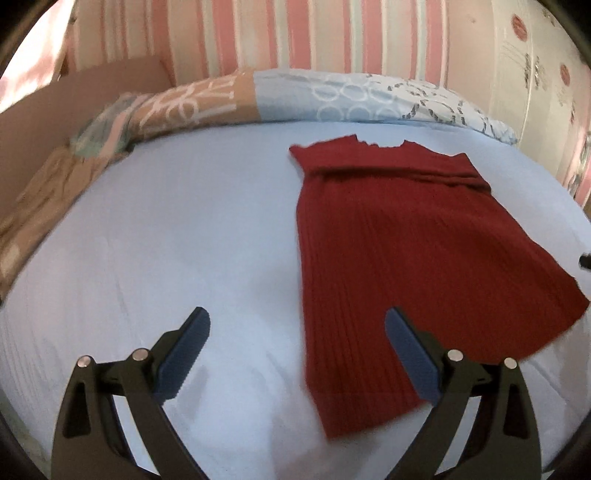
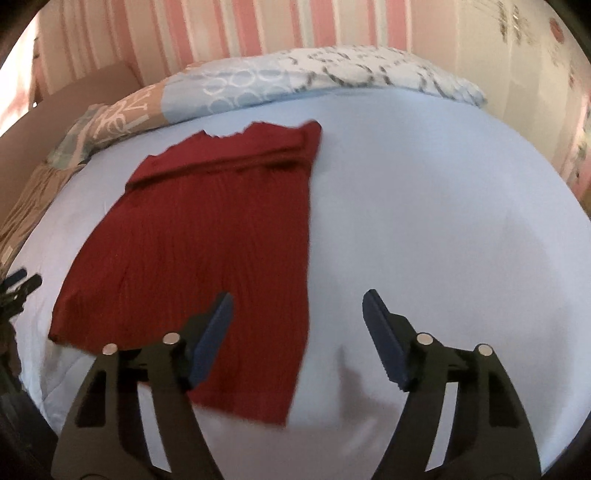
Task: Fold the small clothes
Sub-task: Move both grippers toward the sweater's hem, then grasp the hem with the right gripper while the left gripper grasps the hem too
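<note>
A dark red ribbed knit garment lies flat on the light blue bed sheet, its far end folded over in a band. My left gripper is open and empty above the garment's near left edge. In the right wrist view the same garment lies left of centre on the sheet. My right gripper is open and empty above the garment's near right edge. The left gripper's tip shows at the far left of the right wrist view.
A patterned pillow in tan, blue and white lies along the bed's far edge against a pink striped wall. A brown cardboard box and tan bedding are at the left. A pale wardrobe stands at the right.
</note>
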A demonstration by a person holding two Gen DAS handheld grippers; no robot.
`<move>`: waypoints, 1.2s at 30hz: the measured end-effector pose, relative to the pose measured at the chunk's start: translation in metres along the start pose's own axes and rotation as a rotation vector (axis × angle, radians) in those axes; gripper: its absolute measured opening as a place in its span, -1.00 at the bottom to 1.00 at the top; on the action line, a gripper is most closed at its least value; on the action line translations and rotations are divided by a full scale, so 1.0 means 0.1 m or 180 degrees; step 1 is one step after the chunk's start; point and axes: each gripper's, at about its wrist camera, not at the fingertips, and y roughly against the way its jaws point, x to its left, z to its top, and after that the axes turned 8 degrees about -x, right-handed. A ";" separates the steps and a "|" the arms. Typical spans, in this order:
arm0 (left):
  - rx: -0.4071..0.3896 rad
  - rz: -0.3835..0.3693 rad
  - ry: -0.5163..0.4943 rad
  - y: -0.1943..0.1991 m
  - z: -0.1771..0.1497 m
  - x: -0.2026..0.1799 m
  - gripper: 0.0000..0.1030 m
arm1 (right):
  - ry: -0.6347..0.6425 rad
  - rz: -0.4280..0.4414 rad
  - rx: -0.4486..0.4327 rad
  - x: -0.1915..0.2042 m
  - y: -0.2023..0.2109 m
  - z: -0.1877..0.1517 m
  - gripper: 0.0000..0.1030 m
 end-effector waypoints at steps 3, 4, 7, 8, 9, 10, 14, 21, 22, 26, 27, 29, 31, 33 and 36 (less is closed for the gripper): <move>0.0002 0.0012 0.0135 0.18 -0.10 0.03 0.88 | -0.0019 -0.0031 0.0072 0.01 0.03 -0.17 0.31; 0.0006 0.0008 0.0174 0.23 -0.13 0.03 0.88 | -0.0032 -0.0043 0.0105 0.00 0.01 -0.21 0.29; -0.0005 0.0008 0.0183 0.35 -0.16 0.03 0.88 | -0.0120 -0.0009 0.0207 0.00 -0.05 -0.30 0.09; -0.0011 0.0001 0.0182 0.38 -0.16 0.02 0.88 | -0.0150 0.0015 0.0247 0.01 -0.09 -0.32 0.05; -0.0011 -0.0012 0.0177 0.41 -0.17 0.01 0.88 | -0.0156 0.0018 0.0268 0.02 -0.10 -0.34 -0.09; -0.0009 -0.0022 0.0165 0.42 -0.18 0.00 0.87 | -0.0168 0.0026 0.0313 0.03 -0.14 -0.35 -0.30; 0.0034 -0.0063 0.0187 0.42 -0.23 0.03 0.88 | -0.0266 0.0154 0.0369 0.07 -0.18 -0.41 -0.81; 0.0152 -0.0331 0.0512 0.22 -0.26 0.14 0.85 | -0.0266 0.0202 0.0340 0.13 -0.12 -0.39 -0.81; 0.0159 -0.0364 0.0537 0.19 -0.26 0.13 0.85 | -0.0263 0.0203 0.0342 0.14 -0.12 -0.39 -0.81; 0.0218 -0.0451 0.0614 0.08 -0.29 0.08 0.85 | -0.0316 0.0222 0.0355 0.09 -0.11 -0.40 -0.81; 0.0239 -0.0463 0.0613 0.05 -0.29 0.05 0.79 | -0.0332 0.0242 0.0361 0.08 -0.11 -0.40 -0.81; 0.0305 -0.0485 0.0567 -0.03 -0.31 -0.03 0.56 | -0.0312 0.0253 0.0367 0.09 -0.11 -0.39 -0.81; 0.0414 -0.0485 0.0534 -0.13 -0.34 -0.10 0.25 | -0.0311 0.0268 0.0364 0.08 -0.11 -0.37 -0.81; 0.0525 -0.0445 0.0589 -0.24 -0.40 -0.13 0.22 | -0.0322 0.0272 0.0363 0.07 -0.11 -0.37 -0.80; 0.0613 -0.0396 0.0730 -0.34 -0.48 -0.11 0.22 | -0.0327 0.0283 0.0356 0.08 -0.11 -0.38 -0.80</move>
